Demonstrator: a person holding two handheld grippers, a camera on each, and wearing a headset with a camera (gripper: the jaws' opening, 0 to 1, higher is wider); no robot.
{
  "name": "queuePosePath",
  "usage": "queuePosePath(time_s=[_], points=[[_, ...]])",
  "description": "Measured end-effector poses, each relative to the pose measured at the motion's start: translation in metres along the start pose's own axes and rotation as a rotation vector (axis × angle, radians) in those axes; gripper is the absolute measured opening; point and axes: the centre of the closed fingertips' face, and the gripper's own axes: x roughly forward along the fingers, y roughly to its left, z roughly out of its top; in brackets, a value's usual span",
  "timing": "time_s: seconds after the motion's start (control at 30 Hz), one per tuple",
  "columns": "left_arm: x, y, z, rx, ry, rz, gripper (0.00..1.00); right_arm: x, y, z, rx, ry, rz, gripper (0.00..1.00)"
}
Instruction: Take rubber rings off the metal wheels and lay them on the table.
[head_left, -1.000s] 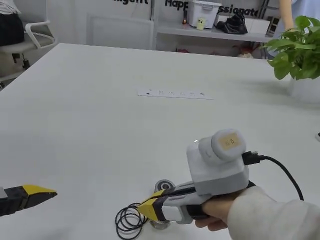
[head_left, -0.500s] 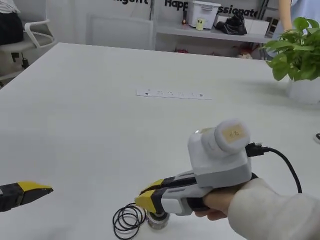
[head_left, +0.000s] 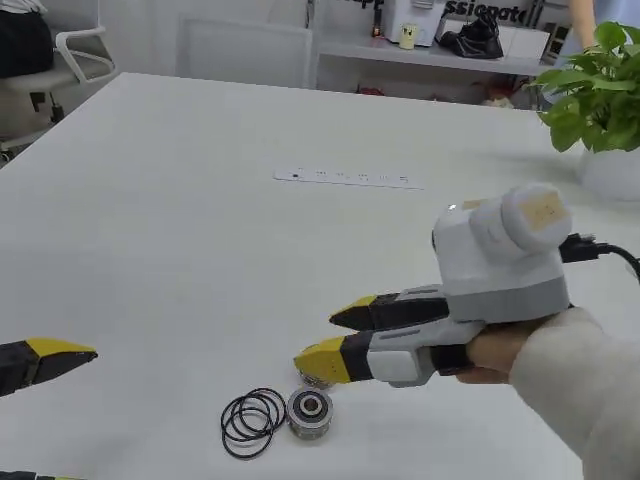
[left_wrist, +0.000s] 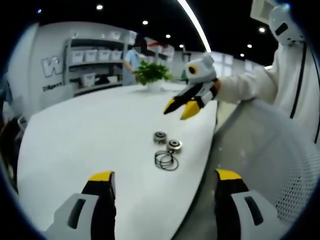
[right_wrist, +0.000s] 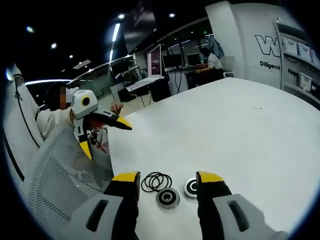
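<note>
Rings (head_left: 250, 422) loose on counter (head_left: 200, 200) left of two metal wheels (head_left: 309, 410); left gripper (left_wrist: 165, 175) and right gripper (head_left: 318, 340) jaws apart, empty.

Wall lettering coming through, most of it clipped!
Head view: black letters "ssionate" (head_left: 483, 11) on the white back wall (head_left: 340, 25), front end cut off. Right gripper view: big dark "W" (right_wrist: 267, 44) with "Diligent" (right_wrist: 273, 64) under it on the white wall panel (right_wrist: 240, 30). Left gripper view: pale "W" (left_wrist: 51, 65) on the grey wall (left_wrist: 45, 45), small print below unreadable.
</note>
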Motion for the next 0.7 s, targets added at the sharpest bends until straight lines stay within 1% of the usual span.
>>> queuePosePath(time_s=[0.1,0.23,0.33,0.37,0.4,0.43,0.53,0.63,0.67,0.7], points=[[-0.003,0.0,0.001,0.004,-0.007,0.011,0.84,-0.015,-0.003,0.001,0.002,-0.01,-0.007,0.51],[-0.006,-0.001,-0.001,0.001,-0.003,0.025,0.85,-0.036,-0.007,-0.006,-0.007,-0.004,-0.032,0.56],[-0.008,-0.001,-0.001,-0.001,0.002,0.039,0.87,-0.053,-0.011,-0.012,0.02,-0.018,-0.055,0.59],[-0.008,-0.001,-0.002,-0.004,0.003,0.043,0.88,-0.055,-0.012,-0.013,0.02,-0.017,-0.057,0.61],[-0.008,-0.001,-0.001,-0.006,0.001,0.049,0.88,-0.06,-0.013,-0.018,0.018,-0.009,-0.067,0.62],[-0.009,-0.002,0.0,-0.008,-0.002,0.052,0.89,-0.065,-0.015,-0.026,0.008,0.011,-0.081,0.64],[-0.009,-0.001,-0.001,-0.013,0.002,0.063,0.9,-0.076,-0.02,-0.045,0.005,0.053,-0.107,0.7],[-0.009,0.0,-0.003,-0.023,0.001,0.074,0.91,-0.083,-0.022,-0.06,0.028,0.07,-0.118,0.75],[-0.01,0.0,-0.004,-0.027,0.003,0.075,0.92,-0.085,-0.021,-0.068,0.035,0.084,-0.119,0.76],[-0.01,0.0,-0.006,-0.029,0.005,0.077,0.92,-0.086,-0.021,-0.071,0.036,0.092,-0.118,0.78]])
